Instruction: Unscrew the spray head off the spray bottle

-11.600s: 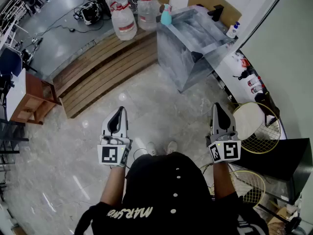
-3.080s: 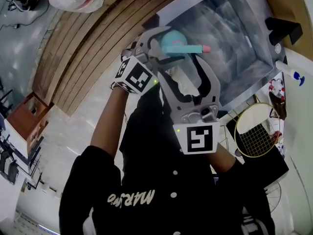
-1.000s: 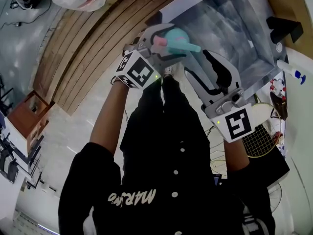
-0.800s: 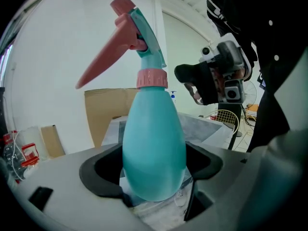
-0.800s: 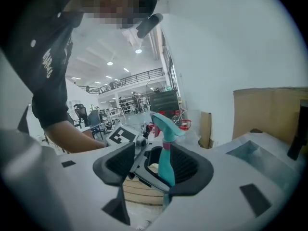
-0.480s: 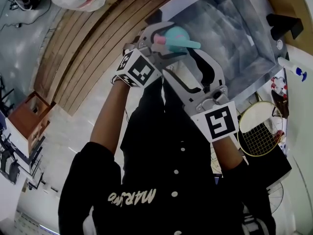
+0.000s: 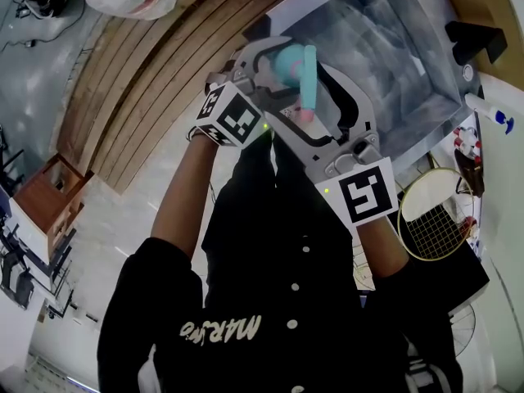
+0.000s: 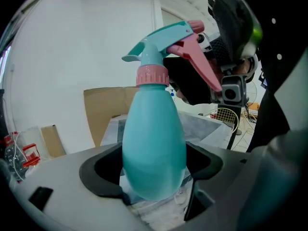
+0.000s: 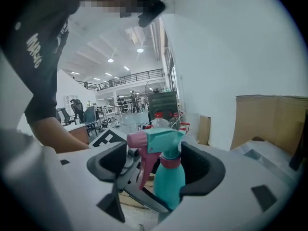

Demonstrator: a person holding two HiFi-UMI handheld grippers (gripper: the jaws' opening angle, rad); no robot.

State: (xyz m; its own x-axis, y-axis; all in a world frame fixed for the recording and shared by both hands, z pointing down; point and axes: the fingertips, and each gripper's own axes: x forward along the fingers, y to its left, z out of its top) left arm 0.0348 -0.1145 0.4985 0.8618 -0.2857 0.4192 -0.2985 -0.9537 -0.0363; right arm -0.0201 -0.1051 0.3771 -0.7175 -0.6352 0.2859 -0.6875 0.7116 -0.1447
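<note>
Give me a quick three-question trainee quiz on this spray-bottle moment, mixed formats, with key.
1. Multiple choice: what stands between the right gripper's jaws? A) the spray head B) a racket C) nothing
2. True or false: the spray head is already off the spray bottle.
3. Short answer: which gripper clamps the bottle's body?
Key: 1: A. Its jaws have just been opening and stand wide around the head without pressing it. 2: False. The pink collar still sits on the neck. 3: The left gripper.
</note>
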